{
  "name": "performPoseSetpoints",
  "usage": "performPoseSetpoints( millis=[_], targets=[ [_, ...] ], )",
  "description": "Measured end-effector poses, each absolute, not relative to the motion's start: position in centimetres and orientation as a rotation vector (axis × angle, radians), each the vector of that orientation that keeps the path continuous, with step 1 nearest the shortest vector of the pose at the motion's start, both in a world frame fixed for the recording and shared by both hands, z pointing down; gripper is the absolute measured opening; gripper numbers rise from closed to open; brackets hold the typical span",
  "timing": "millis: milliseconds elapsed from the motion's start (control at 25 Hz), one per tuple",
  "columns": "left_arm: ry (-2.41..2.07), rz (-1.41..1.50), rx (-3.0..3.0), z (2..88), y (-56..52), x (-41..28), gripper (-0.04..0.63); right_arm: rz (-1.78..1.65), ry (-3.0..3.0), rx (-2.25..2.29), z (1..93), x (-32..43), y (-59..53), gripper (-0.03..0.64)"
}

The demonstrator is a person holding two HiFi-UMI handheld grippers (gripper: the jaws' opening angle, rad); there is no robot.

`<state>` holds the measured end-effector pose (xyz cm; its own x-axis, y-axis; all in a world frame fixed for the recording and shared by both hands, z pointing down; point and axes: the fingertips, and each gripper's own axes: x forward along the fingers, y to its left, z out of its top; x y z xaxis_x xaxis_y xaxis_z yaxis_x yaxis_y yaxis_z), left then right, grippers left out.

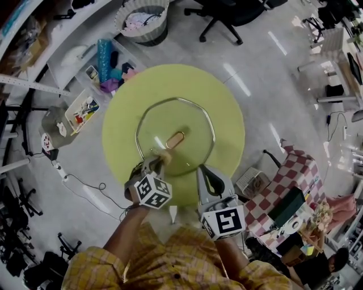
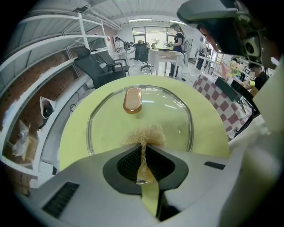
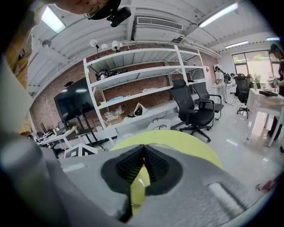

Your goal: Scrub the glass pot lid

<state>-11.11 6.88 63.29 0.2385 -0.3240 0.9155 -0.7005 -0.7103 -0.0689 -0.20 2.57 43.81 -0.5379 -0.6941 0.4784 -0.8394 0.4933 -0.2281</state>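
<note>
By the glass lid (image 1: 187, 120), side by side: left tool (image 1: 157, 162) pinching a scrubber (image 2: 146, 135), right tool (image 1: 201, 169) closed.

Floor (image 1: 283, 85): pale, glossy, streaked with light reflections.
Wall (image 3: 42, 111): brick, behind white shelving (image 3: 142, 73).
Seating: black office chair (image 1: 224, 14), top centre.
Window (image 2: 153, 33): bright, far end.
Ceiling: strip lights (image 3: 217, 15).

clear, metal-rimmed glass pot lid (image 1: 170, 122) lies flat, amber oval knob (image 1: 175, 139) up, on a round lime table (image 1: 227, 102); a tan fibrous scrubber (image 2: 144, 135) rests on its near edge.
</note>
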Motion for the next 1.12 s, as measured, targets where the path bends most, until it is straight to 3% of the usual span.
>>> performPoseSetpoints(
  millis=[1120],
  targets=[
    [-0.951, 1.368, 2.146, 63.8, 10.8, -7.4, 0.032, 0.651, -2.386, 1.359, 43.8, 2.4, 6.0, -0.003]
  ],
)
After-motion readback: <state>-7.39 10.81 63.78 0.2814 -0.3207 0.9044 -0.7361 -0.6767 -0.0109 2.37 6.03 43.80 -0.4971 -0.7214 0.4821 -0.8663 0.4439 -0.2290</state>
